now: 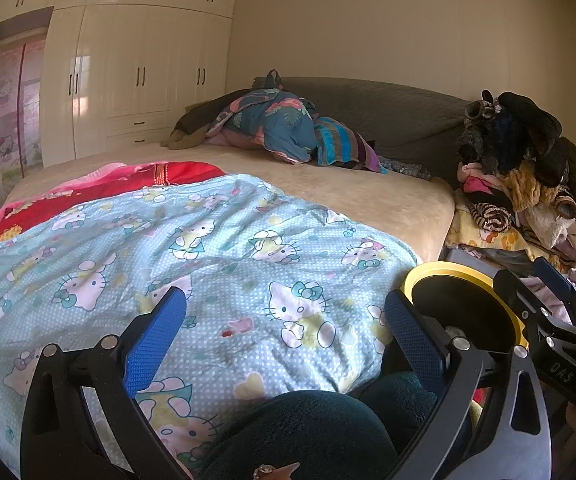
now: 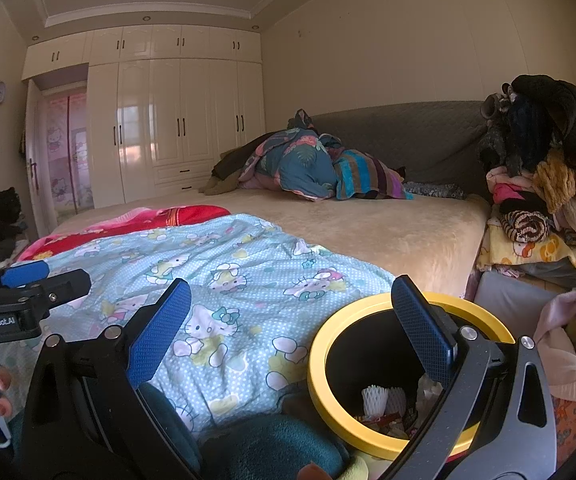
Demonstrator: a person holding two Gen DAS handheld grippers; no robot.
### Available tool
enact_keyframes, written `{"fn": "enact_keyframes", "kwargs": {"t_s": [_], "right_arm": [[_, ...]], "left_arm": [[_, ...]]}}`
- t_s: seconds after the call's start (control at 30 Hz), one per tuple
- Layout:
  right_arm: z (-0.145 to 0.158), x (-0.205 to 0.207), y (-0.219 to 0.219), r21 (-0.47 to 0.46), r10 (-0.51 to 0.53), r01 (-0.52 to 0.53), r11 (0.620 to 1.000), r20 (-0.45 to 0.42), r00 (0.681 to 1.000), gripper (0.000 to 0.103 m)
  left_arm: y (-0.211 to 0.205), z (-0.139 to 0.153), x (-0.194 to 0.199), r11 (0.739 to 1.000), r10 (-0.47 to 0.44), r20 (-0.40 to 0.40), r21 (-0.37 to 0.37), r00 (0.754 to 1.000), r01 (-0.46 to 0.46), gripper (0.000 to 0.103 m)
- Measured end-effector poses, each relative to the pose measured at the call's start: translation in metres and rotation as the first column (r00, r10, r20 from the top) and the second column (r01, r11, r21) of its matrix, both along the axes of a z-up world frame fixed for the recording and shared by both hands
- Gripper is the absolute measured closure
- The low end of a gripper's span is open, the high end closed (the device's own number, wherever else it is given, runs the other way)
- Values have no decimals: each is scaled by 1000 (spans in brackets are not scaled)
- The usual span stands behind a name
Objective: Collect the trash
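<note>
A black trash bin with a yellow rim (image 2: 340,412) stands beside the bed at the lower right. Inside it lie white foam netting (image 2: 378,400) and other wrappers. The bin also shows in the left wrist view (image 1: 440,270). My right gripper (image 2: 288,328) is open and empty, its right finger over the bin's mouth. My left gripper (image 1: 285,336) is open and empty above the blue cartoon-cat quilt (image 1: 215,248). The left gripper also shows at the left edge of the right wrist view (image 2: 27,280). The right gripper shows at the right of the left wrist view (image 1: 552,292).
A large bed (image 2: 388,224) with a beige cover holds a red blanket (image 2: 175,216) and a heap of bedding (image 2: 312,164). A pile of clothes (image 2: 544,184) stands at the right. White wardrobes (image 2: 175,120) line the far wall. A dark teal fleece (image 1: 308,432) lies just below the grippers.
</note>
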State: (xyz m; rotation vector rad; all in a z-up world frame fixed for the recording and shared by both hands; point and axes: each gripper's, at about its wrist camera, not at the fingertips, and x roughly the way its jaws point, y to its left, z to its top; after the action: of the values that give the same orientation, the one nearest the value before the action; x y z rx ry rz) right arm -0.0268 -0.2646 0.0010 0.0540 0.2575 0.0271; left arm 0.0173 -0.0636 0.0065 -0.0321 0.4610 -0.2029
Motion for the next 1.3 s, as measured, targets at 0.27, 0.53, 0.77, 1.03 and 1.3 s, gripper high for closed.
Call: {"fn": "enact_keyframes", "kwargs": {"t_s": [0.27,0.53,0.77,1.03,1.3], "right_arm": [[-1,0,-1,0,-2,2,1000,0,1000,11],[-2,0,-1,2,-2,2,1000,-2,1000,11],[-1,0,-1,2,-2,2,1000,-2,1000,11],[-2,0,-3,6,-3,3,1000,-1,1000,11],[16,17,16,7,11,-11,1000,31,999,11]], "left_arm": [[3,-1,-1,1000,4,-7,-7,1000,-4,6],[5,-2,-2,1000,5,-8,-6,1000,-5,6],[5,-2,-2,1000,5,-8,-6,1000,-5,6],[6,-4,0,1000,16,-17,1,1000,-16,6],[40,-1,10,989,132,-57,-52,990,-135,6]]}}
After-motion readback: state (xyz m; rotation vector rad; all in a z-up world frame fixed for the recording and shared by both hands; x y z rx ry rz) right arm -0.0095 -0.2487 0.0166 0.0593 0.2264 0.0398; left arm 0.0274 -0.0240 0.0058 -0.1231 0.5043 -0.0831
